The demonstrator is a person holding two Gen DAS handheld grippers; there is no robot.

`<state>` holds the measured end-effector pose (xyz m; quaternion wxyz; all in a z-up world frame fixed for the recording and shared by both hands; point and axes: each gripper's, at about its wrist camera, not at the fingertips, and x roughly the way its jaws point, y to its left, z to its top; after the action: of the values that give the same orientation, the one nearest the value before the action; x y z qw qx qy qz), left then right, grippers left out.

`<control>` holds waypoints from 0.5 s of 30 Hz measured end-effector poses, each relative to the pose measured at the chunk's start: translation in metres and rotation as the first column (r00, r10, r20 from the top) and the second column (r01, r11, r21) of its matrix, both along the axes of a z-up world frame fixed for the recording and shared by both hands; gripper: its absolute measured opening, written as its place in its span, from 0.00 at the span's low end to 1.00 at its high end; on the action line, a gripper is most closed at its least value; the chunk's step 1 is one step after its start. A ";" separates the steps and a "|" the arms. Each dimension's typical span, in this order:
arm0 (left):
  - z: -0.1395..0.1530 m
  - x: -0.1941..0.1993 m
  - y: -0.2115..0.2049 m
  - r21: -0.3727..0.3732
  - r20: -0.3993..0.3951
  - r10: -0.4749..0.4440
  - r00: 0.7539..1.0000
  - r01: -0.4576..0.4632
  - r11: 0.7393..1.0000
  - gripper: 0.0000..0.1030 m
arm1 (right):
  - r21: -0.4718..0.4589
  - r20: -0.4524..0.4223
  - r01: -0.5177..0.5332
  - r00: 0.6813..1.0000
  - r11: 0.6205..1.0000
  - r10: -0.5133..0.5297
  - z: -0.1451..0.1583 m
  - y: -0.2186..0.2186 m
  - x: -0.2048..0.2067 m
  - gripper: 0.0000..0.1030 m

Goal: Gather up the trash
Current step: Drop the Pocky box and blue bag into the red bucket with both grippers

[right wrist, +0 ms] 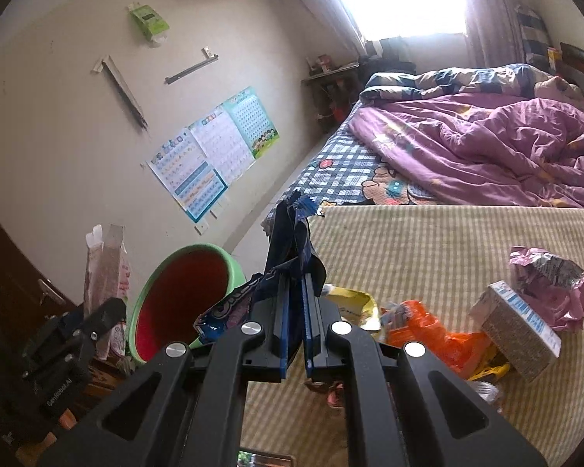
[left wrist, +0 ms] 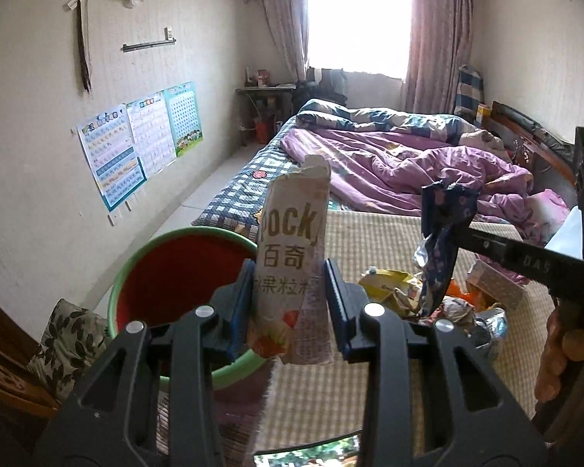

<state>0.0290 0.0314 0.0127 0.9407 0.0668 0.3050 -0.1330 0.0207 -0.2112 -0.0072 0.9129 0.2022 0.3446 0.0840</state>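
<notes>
Left gripper (left wrist: 288, 295) level, fingers pinching upright Pocky box (left wrist: 292, 260) beside bin (left wrist: 136, 268); right gripper (right wrist: 296, 311) fingers clamping blue wrapper (right wrist: 292, 241).

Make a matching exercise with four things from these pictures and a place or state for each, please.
Things:
1. Pocky box
2. blue wrapper
3. bin
4. orange bag

Places or states:
A. lying on the mat
B. in the left gripper
C. beside the mat, red inside
D. in the right gripper

Pairs: 1-B, 2-D, 3-C, 4-A
</notes>
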 end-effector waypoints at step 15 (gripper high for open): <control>-0.009 0.025 0.059 -0.022 -0.023 0.036 0.999 -0.037 0.999 0.34 | -0.018 -0.016 -0.039 0.999 0.999 0.039 -0.004 0.069 0.029 0.06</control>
<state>0.0544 0.0904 0.0036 0.9402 0.0493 0.3151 -0.1199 0.0497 -0.1420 -0.0111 0.9102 0.1876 0.3562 0.0971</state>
